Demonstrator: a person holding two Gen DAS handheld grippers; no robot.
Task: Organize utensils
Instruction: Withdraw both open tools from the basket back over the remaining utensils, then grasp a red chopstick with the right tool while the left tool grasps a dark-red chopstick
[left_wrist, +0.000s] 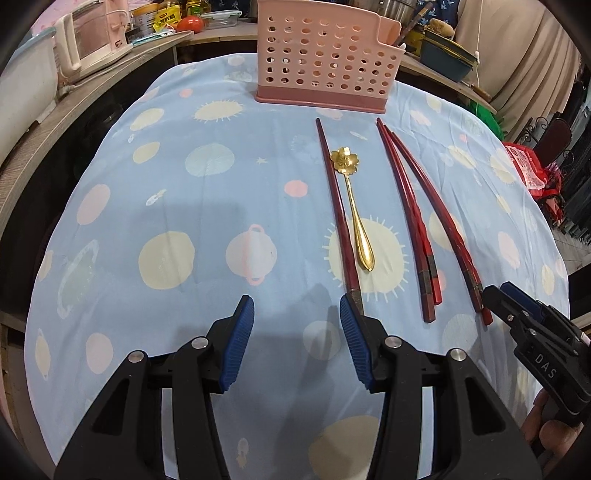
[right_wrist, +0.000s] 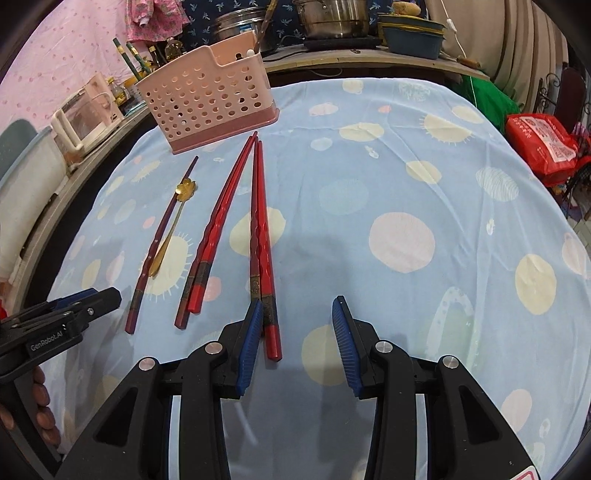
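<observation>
Both claws, left claw (left_wrist: 297, 308) and right claw (right_wrist: 297, 308), we are holding spread above red chopsticks (right_wrist: 258, 229), gold spoon (left_wrist: 352, 206) and pink basket (left_wrist: 325, 62).

Ahead of my claws: planet-print blue tablecloth (left_wrist: 207, 206). Far left of them, white toaster oven (left_wrist: 94, 37); far right, red bag (right_wrist: 541, 142).

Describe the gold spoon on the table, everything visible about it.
The gold spoon looks like shiny brass-coloured metal, with a flower-shaped bowl pointing toward the pink basket and a slim handle that widens to a teardrop end nearer the grippers. It lies flat on the blue patterned tablecloth, right alongside a single dark red chopstick; actual contact is unclear. Neither gripper touches it.
</observation>
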